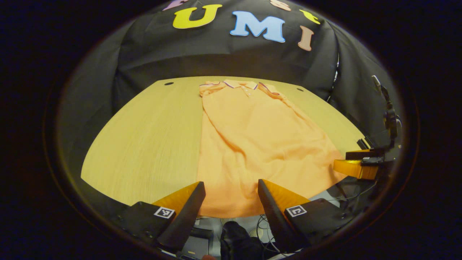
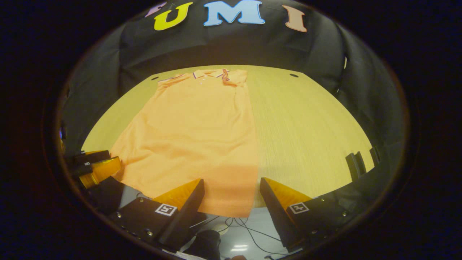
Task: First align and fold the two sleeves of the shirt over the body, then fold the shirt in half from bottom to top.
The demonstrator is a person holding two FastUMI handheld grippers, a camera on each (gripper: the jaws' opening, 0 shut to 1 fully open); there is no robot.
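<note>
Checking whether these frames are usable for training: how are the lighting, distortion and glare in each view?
Left gripper view: warm dim light, the table edge bowed by fisheye, the shirt sharp. Right gripper view: same warm cast, a soft shadow across the shirt's near hem, a bright glare spot on the floor below.

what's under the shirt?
The wooden table lies under the orange shirt; its near hem overhangs the table's front edge, with floor and cables below. Whatever the cloth covers on the tabletop is hidden. Both tongs are open near the hem.

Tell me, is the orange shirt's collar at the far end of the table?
Yes: in the left gripper view the polo shirt lies with its collar toward the far edge of the wooden table.
</note>
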